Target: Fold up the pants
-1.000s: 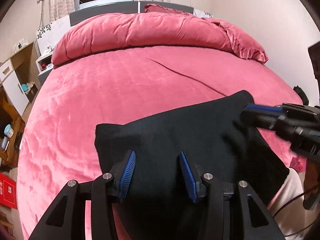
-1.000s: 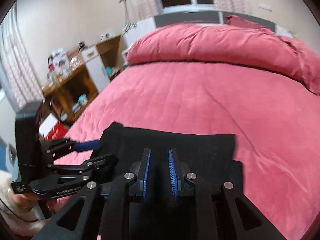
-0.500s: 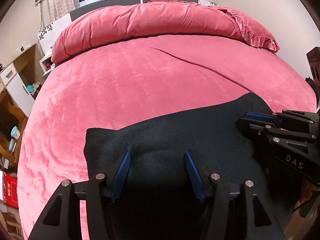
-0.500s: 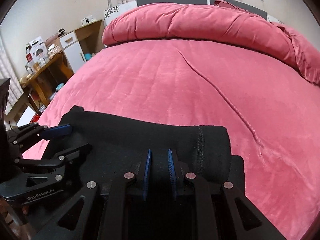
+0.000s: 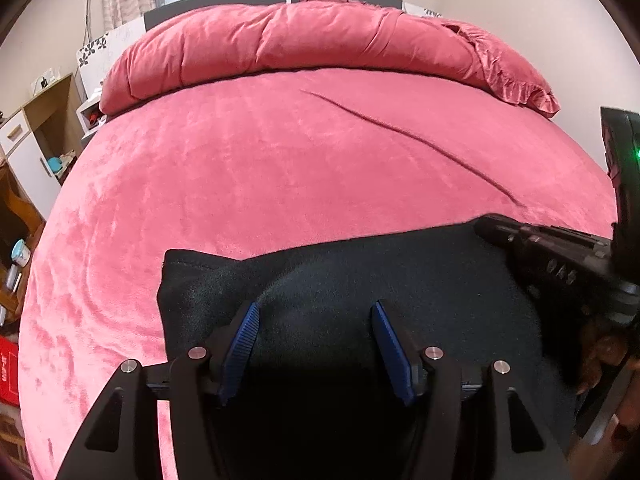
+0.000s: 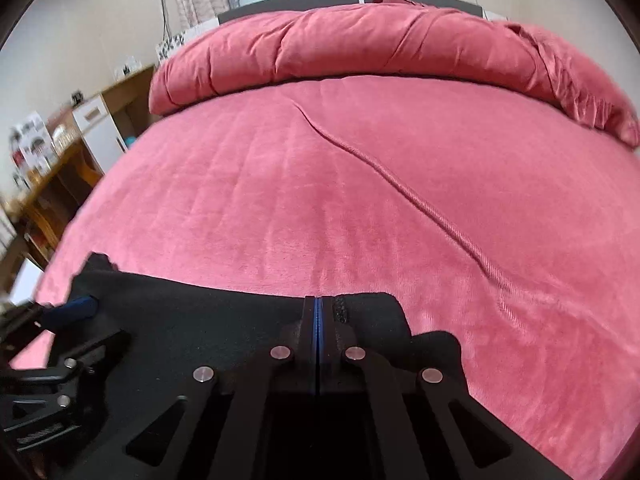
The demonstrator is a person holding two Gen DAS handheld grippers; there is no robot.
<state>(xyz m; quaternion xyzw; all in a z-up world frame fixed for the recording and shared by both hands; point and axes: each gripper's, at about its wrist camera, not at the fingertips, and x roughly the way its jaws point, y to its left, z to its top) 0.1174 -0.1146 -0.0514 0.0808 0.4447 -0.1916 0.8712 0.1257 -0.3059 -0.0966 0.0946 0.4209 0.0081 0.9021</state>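
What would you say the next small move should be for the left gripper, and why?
Probably close the left gripper on the black pants: its jaws stand open over the cloth, while the right gripper looks shut at the far edge, so a matching hold would let both lift together.

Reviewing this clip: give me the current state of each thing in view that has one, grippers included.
black pants: folded into a compact stack, lying on the bed
left gripper: open, over the pants
right gripper: jaws closed together at the pants' far edge; whether cloth is pinched cannot be told
pink bedspread: spread flat, one long crease
pink duvet: bunched at the headboard
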